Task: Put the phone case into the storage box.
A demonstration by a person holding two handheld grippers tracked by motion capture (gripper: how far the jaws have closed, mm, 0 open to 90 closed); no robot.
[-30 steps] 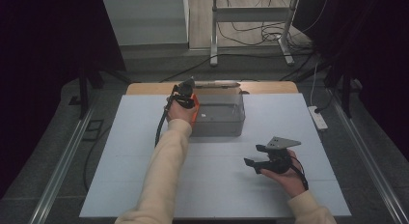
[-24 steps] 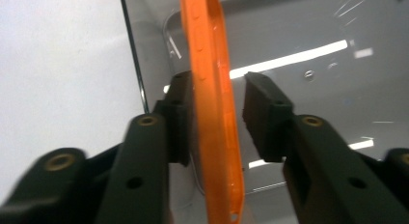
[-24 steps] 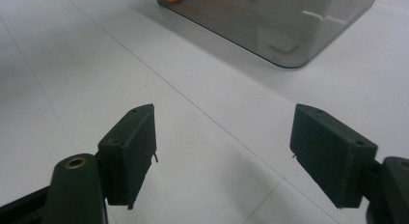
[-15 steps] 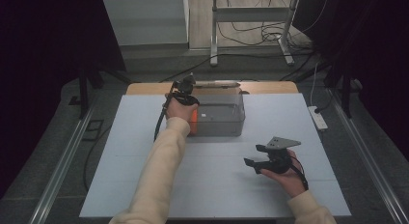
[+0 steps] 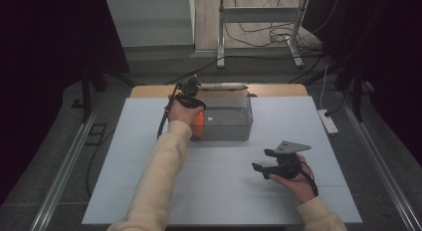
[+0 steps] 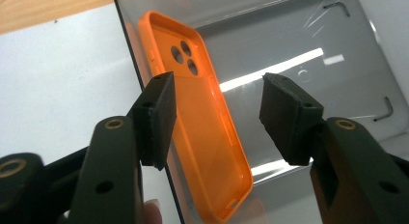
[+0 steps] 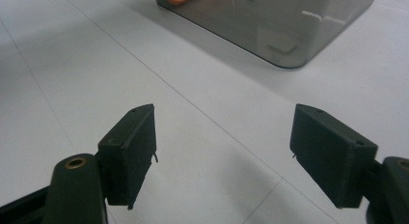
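Observation:
An orange phone case (image 6: 207, 137) leans on edge against the left inner wall of a clear grey bin (image 5: 229, 124), camera cutouts uppermost. My left gripper (image 6: 217, 84) hangs over the bin's left end. Its jaws have just been opening and stand apart, with the case under and between them and neither pad touching it. In the high view the left gripper (image 5: 190, 96) is above the orange case (image 5: 197, 127). My right gripper (image 5: 259, 161) hovers low over the white table at the front right. It is open and empty, and points toward the bin (image 7: 289, 35).
The white table top (image 5: 149, 156) lies over a wooden table (image 5: 278, 90). A long pale object (image 5: 224, 85) rests behind the bin. A white power strip (image 5: 328, 122) sits at the right edge. Cables and a metal stand (image 5: 259, 22) are on the floor beyond.
The left hand has shifted a little to the left and back at the bin's left end. The right hand and gripper have not moved.

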